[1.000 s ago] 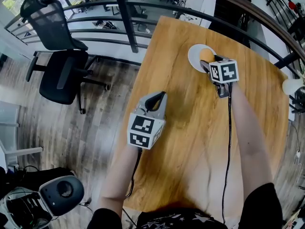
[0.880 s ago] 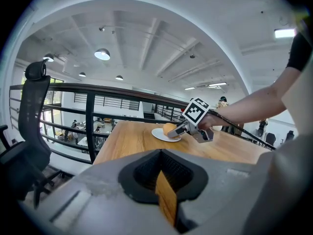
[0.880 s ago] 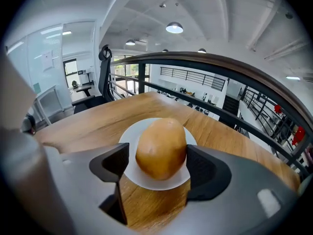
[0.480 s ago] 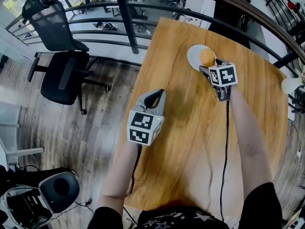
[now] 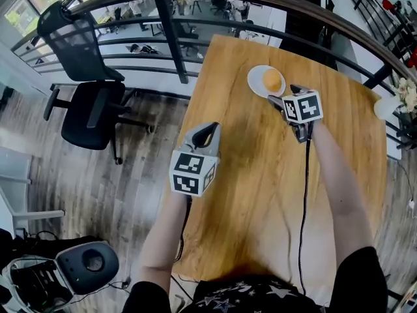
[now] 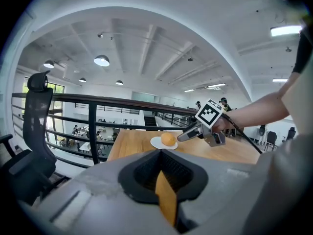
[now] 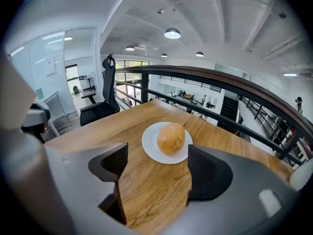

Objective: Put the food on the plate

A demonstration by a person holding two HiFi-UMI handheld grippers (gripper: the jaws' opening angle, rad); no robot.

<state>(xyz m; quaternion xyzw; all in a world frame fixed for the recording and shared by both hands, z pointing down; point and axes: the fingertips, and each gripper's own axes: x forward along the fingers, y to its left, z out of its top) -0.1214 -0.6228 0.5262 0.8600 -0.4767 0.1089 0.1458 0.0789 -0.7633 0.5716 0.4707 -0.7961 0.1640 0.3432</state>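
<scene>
A round golden piece of food (image 5: 272, 80) lies on a small white plate (image 5: 255, 84) at the far end of the wooden table (image 5: 260, 194). My right gripper (image 5: 285, 95) hovers just short of the plate, pointing at it. In the right gripper view its jaws (image 7: 156, 170) stand wide open, having just been opening, with only bare table between them; the food (image 7: 171, 138) and plate (image 7: 150, 150) lie beyond the tips. My left gripper (image 5: 208, 133) hangs over the table's left edge, shut on nothing (image 6: 161, 155). It sees the food (image 6: 168, 139) and the right gripper (image 6: 188, 135).
A black railing (image 5: 169, 31) runs past the table's far and left sides. A black office chair (image 5: 85, 77) stands on the floor to the left. A white object (image 5: 384, 106) sits at the table's right edge. A grey device (image 5: 88, 266) rests on the floor at the lower left.
My right gripper has opened and drawn back from the plate, leaving the food on it. The left gripper has lifted a little.
</scene>
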